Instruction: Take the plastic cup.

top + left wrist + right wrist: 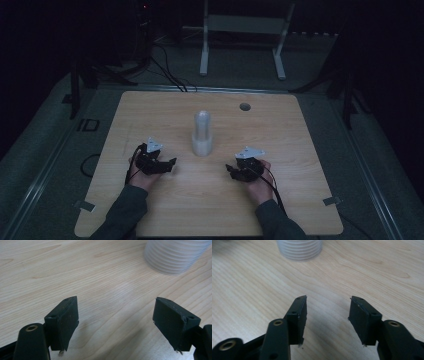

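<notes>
Two grippers rest low on the table (150,215), the left gripper (170,164) and right gripper (231,170) both with jaws apart and nothing between them. Between and just ahead of them stands the white ribbed tube (202,133), upright, flanked for a two-sided grab.

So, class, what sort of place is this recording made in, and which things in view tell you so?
Probably a lab or test workspace: a light wooden table on a dim floor, black cables trailing behind it, a white metal stand beyond, and one white ribbed plastic cylinder as the sole prop.
</notes>
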Action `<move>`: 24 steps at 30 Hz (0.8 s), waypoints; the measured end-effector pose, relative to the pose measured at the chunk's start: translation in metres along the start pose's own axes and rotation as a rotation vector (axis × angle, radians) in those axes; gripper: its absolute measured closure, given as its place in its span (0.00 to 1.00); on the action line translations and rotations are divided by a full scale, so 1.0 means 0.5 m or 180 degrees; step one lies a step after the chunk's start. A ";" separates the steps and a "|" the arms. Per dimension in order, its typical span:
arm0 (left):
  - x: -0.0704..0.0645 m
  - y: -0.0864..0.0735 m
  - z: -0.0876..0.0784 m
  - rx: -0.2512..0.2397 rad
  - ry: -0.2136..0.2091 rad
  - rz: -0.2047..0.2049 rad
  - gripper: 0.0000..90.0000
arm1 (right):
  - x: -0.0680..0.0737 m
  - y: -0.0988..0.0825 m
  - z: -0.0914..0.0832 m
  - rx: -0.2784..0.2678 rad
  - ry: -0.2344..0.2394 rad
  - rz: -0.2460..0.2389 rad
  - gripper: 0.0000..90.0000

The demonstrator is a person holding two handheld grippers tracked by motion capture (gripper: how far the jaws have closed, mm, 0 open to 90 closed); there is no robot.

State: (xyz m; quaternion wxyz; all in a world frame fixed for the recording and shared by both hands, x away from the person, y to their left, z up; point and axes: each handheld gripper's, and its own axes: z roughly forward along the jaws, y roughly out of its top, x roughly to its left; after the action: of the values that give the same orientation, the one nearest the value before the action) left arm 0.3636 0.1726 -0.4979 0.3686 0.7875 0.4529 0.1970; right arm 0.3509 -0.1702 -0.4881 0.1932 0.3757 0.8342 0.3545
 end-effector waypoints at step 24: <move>-0.014 0.029 -0.038 -0.0166 -0.0117 0.0115 0.26 | 0.007 0.024 -0.024 -0.0044 0.0075 -0.0121 0.56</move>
State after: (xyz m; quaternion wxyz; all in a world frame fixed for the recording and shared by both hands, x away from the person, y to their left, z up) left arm 0.3562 0.1698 -0.4744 0.3936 0.7892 0.4265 0.2009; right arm 0.3476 -0.1672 -0.4715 0.1926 0.3542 0.8409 0.3609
